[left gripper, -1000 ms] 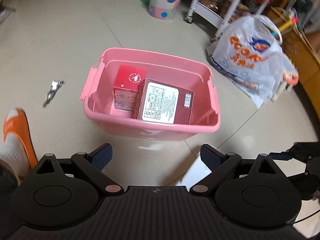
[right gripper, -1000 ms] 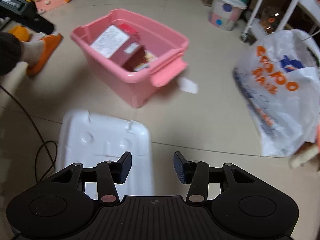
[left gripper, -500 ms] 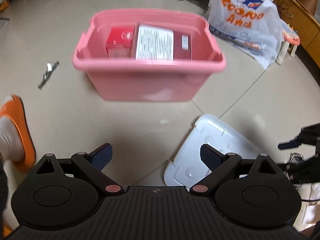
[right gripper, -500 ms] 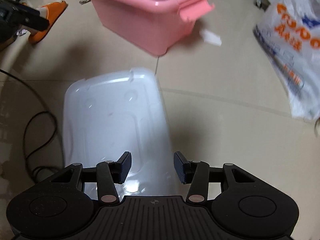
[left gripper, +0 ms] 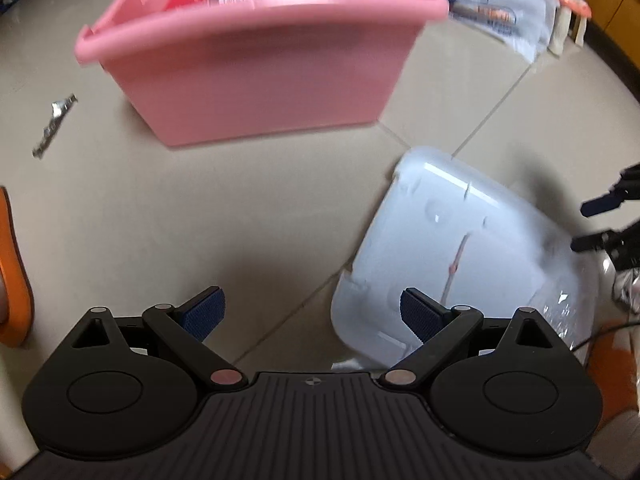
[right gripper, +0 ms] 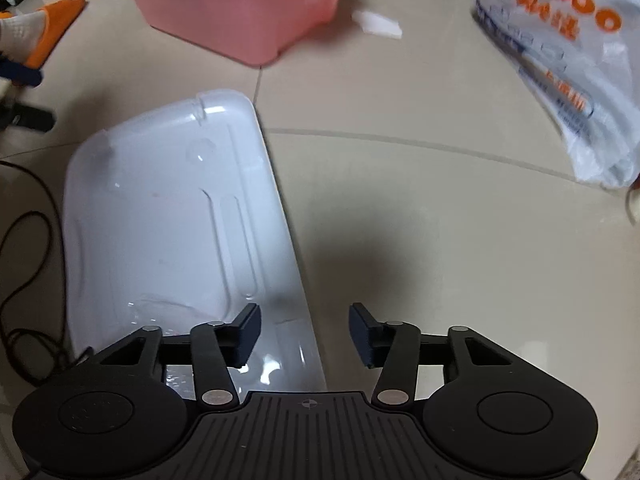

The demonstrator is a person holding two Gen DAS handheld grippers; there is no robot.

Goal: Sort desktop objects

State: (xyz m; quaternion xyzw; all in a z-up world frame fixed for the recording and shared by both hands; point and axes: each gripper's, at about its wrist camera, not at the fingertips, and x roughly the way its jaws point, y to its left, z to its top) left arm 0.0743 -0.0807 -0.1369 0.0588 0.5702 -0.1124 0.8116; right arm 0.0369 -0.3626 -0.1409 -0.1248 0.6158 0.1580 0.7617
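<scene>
Both grippers gape over white lid [right gripper: 168,216].

Motion blur on pink bin [left gripper: 256,76], fisheye warp, glare on lid [right gripper: 168,208].

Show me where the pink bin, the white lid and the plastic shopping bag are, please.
pink bin [left gripper: 256,80], left wrist view, on its front wall.
white lid [right gripper: 160,220], right wrist view, on its flat top.
plastic shopping bag [right gripper: 568,40], right wrist view, on its printed side.
</scene>
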